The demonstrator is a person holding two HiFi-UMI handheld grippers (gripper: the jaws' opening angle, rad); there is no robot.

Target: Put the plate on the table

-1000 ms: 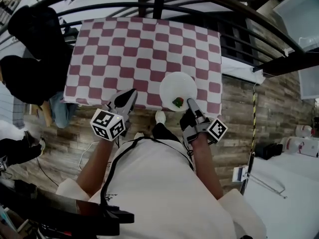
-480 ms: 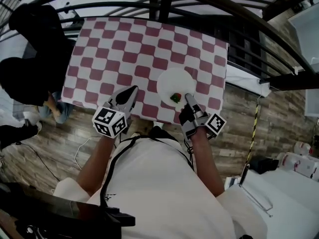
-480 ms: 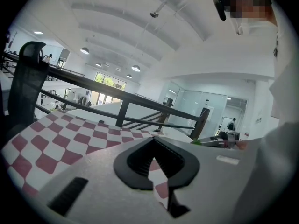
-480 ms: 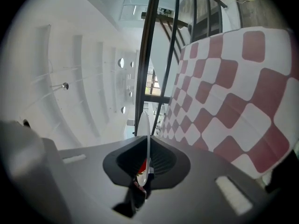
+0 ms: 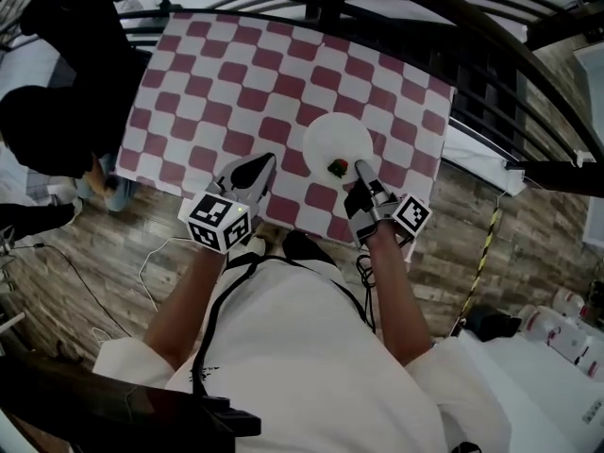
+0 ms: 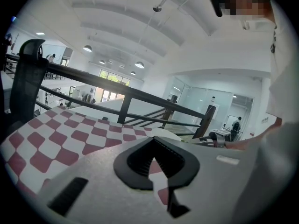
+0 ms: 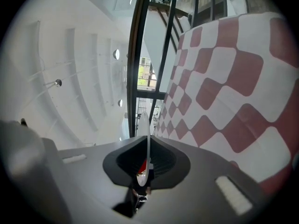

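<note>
Jaws of the right gripper (image 5: 360, 168) are closed on the near rim of the plate (image 5: 336, 140); in the right gripper view the thin white rim runs edge-on straight through the gap between the pads. Jaws of the left gripper (image 5: 259, 167) are drawn together at the tips with nothing between them; only checked cloth shows through the opening behind the tips in the left gripper view. Wood-plank floor (image 5: 104, 253) fills the lower left and right of the head view. Tabletop (image 5: 226, 74) is covered by a red-and-white checked cloth and sits just in front of the person. Dark metal railing (image 5: 444, 26) curves past its far side. Person in black clothing (image 5: 57, 92) is at the tabletop's left end. Plate is round and white, over the right half of the tabletop, close to the near edge and wholly inside the cloth's outline. Cannot tell from any view whether its underside touches the cloth. Left gripper is over the near edge of the tabletop, left of the plate and apart from it. Small red-and-green item (image 5: 337, 168) lies on the plate at its near rim, just beside the right jaws.
</note>
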